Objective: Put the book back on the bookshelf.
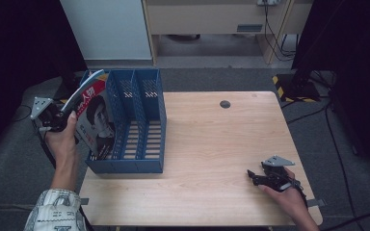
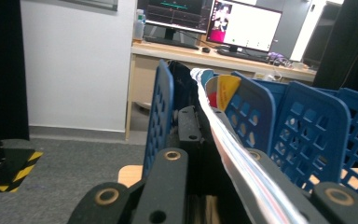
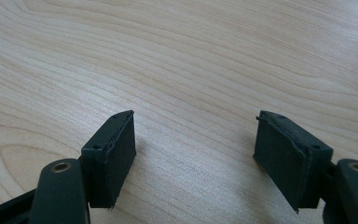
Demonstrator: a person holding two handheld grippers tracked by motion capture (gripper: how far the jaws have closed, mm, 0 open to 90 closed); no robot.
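At the left of the high view, the left tongs (image 1: 66, 117) clamp a magazine (image 1: 95, 120), tilted in the blue file rack's (image 1: 144, 120) leftmost compartment. Lower right, the right tongs (image 1: 253, 175) rest on the table (image 1: 212, 144), jaws apart and empty.

table (image 1: 212, 144): wooden | monitors (image 2: 242, 23): lit (on desk (image 2: 214, 56))

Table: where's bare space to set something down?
Bare wood runs from the blue file rack right to the table edge and the open right gripper. The left end is crowded: rack, magazine, left gripper clamping it.
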